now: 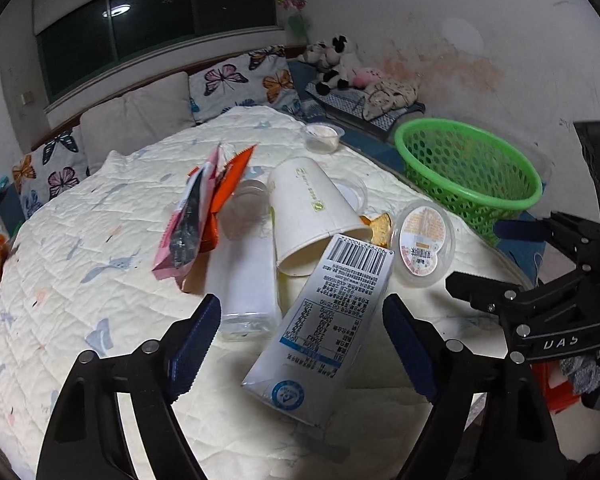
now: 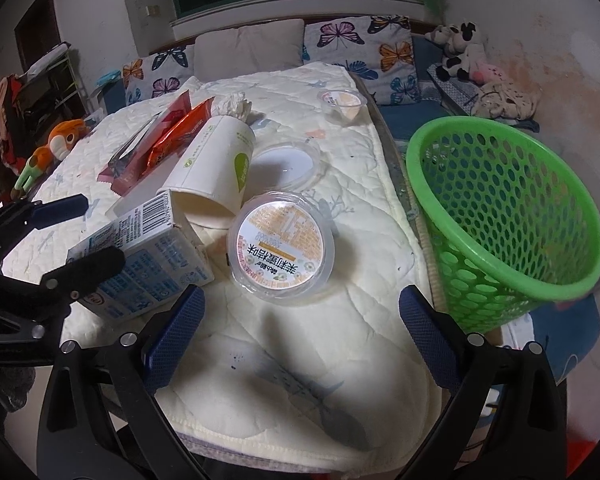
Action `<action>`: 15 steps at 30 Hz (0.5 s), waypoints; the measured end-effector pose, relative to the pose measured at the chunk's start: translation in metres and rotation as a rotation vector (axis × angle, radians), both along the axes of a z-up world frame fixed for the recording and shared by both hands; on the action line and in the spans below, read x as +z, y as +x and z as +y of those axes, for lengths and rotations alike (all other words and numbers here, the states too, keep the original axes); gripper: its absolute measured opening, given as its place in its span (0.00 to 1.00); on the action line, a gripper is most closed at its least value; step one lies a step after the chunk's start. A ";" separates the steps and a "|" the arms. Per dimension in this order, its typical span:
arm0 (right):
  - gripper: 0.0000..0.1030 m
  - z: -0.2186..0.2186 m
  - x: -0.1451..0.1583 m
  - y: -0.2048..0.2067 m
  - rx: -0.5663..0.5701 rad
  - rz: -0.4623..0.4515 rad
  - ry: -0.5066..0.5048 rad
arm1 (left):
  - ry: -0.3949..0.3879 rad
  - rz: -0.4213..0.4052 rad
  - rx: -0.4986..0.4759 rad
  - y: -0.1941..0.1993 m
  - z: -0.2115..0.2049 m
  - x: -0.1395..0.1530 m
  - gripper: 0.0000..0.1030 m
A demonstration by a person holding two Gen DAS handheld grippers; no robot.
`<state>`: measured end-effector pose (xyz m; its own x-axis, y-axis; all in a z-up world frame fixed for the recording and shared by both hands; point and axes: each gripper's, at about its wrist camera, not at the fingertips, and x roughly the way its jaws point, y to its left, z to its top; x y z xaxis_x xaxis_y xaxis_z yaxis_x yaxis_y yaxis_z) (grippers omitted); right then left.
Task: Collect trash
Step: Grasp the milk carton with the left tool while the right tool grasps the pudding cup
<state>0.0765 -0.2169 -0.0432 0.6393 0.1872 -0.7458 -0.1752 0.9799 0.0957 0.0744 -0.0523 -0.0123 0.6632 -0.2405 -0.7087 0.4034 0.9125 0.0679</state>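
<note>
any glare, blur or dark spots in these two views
Left wrist: a lamp reflects in the window, the wrappers look slightly soft, and the corners go black. Right wrist: glare on the cup lid, gripper shadow on the quilt, curved fisheye edges.

My right gripper (image 2: 300, 332) hangs with jaws wide apart over the quilt (image 2: 284, 380), nothing between them. Just beyond lies a sealed jelly cup (image 2: 281, 250); the green basket (image 2: 508, 216) stands right, the milk carton (image 2: 148, 264) left.
</note>
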 end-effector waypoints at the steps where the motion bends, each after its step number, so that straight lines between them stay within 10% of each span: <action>1: 0.93 0.000 0.000 0.001 0.000 0.001 0.000 | 0.002 0.001 -0.005 0.000 -0.001 -0.001 0.78; 15: 0.89 0.001 -0.005 0.016 0.023 0.013 0.007 | -0.028 0.053 -0.049 0.010 -0.006 -0.012 0.61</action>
